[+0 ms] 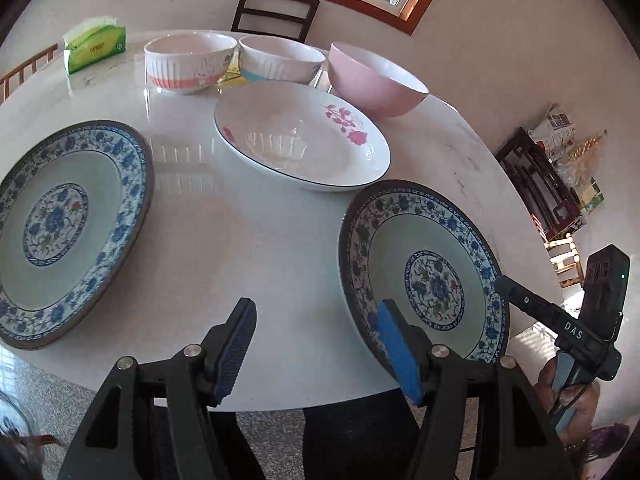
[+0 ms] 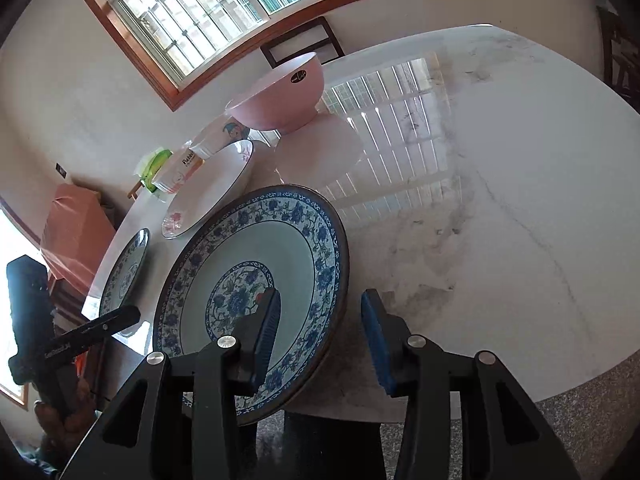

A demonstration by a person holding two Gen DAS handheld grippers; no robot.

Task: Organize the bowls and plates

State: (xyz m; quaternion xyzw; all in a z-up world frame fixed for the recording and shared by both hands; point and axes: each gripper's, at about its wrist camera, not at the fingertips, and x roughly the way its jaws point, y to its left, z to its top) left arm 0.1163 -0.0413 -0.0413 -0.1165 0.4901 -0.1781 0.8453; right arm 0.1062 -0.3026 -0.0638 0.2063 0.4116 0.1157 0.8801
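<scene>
Plates sit spread over the white surface (image 1: 280, 240): one blue-patterned plate (image 1: 60, 232) at the left, another blue plate (image 2: 256, 280) near the front edge, a rose-printed white plate (image 1: 304, 136) between them, farther back. Behind stand three bowls, the pink bowl (image 1: 376, 80) rightmost. Left claw (image 1: 316, 344) and right claw (image 2: 320, 328) both hang spread apart, holding nothing.

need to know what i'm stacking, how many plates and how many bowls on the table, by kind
Blue-patterned plates: 2, one at left, one at right
White plate with pink flowers: 1
White ribbed bowls: 2, one with a pink band, one with a blue band
Pink bowl: 1
Total: 3 plates, 3 bowls, 6 pieces
</scene>
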